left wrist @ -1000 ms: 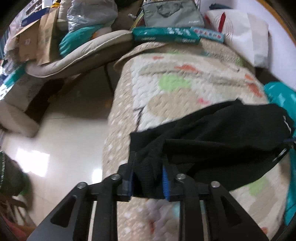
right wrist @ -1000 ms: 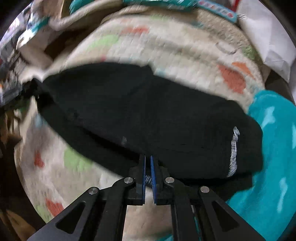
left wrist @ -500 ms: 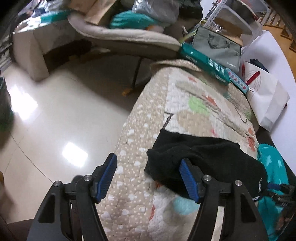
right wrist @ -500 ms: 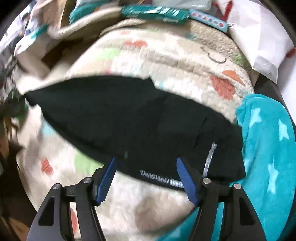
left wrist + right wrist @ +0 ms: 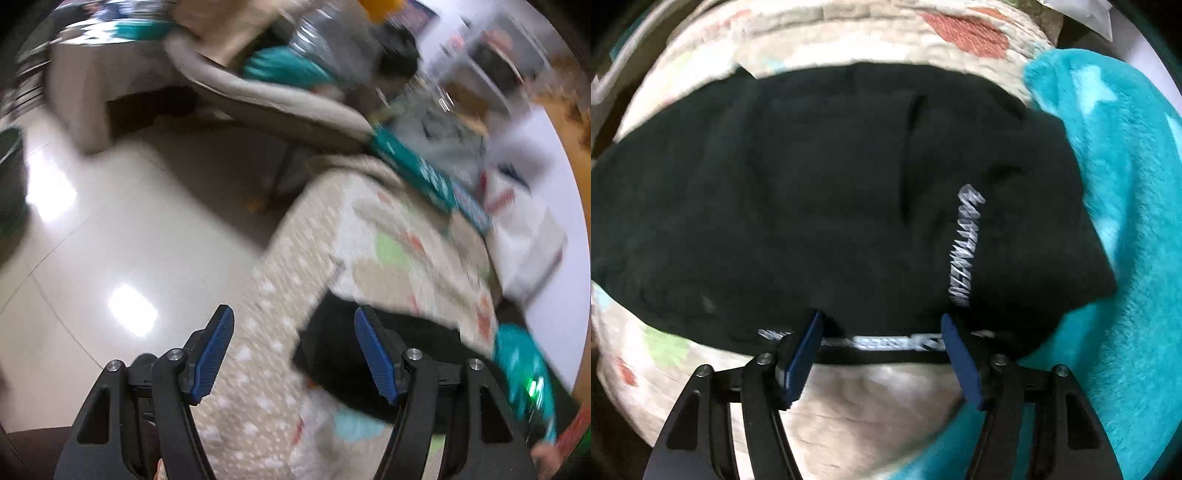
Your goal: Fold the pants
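Note:
The black pants (image 5: pixel 831 199) lie folded on a patterned quilt (image 5: pixel 871 398), with white lettering near their right end and along the near waistband. My right gripper (image 5: pixel 881 325) is open, its blue pads at the pants' near edge, holding nothing. In the blurred left wrist view my left gripper (image 5: pixel 293 325) is open and empty, held above the quilt's (image 5: pixel 388 266) left edge. The pants' left end (image 5: pixel 332 350) lies just beyond its right pad.
A teal star-patterned blanket (image 5: pixel 1115 229) lies against the pants' right end. Shiny tiled floor (image 5: pixel 110 258) is to the left of the quilt. A beige cushioned seat (image 5: pixel 273 107), boxes and a white bag (image 5: pixel 524 254) crowd the far end.
Both grippers let go of the pants and opened wide. The left gripper pulled back and up, swinging left. The right gripper has moved closer to the pants' near edge.

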### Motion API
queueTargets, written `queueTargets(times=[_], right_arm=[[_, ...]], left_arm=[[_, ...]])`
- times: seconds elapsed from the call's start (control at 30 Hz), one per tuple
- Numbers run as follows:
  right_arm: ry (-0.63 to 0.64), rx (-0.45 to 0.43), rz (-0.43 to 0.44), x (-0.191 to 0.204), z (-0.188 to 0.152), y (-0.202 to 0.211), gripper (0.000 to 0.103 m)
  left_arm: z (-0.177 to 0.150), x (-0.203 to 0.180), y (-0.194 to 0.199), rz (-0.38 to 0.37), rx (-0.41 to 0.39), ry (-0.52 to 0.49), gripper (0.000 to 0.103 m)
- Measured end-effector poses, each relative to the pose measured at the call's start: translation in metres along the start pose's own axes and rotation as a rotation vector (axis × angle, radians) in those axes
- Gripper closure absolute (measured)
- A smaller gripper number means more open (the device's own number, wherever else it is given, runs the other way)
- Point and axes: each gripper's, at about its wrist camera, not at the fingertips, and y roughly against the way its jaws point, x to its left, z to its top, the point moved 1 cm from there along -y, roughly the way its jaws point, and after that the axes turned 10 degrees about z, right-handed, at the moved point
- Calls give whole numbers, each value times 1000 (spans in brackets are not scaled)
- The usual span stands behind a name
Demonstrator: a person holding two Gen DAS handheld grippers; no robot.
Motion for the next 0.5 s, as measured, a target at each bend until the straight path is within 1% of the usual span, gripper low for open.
queueTargets(times=[0.07, 0.1, 0.17, 0.2, 0.23, 0.27, 0.33, 0.4, 0.47, 0.5], right_arm=[[28, 10, -28, 4, -2, 2, 30], [42, 20, -47, 8, -3, 4, 30], [58, 35, -104, 19, -2, 10, 30], [63, 21, -140, 26, -1, 18, 30], [93, -28, -147, 44, 1, 33, 30], [130, -82, -118, 63, 5, 46, 30], [210, -196, -16, 104, 12, 72, 30], [357, -313, 145, 167, 20, 95, 30], [531, -366, 249, 230, 24, 103, 30], [609, -377, 274, 258, 24, 100, 30]], left_arm=[[6, 20, 4, 61, -22, 93, 35], [8, 31, 3, 88, -17, 141, 35], [9, 44, -1, 91, 14, 212, 35], [9, 48, -5, 95, 32, 232, 35], [9, 47, -6, 107, 41, 233, 35], [8, 45, -8, 114, 47, 231, 35], [8, 42, -11, 100, 58, 233, 35], [8, 39, -13, 87, 67, 232, 35], [7, 37, -14, 78, 72, 232, 35], [7, 37, -14, 77, 73, 230, 35]])
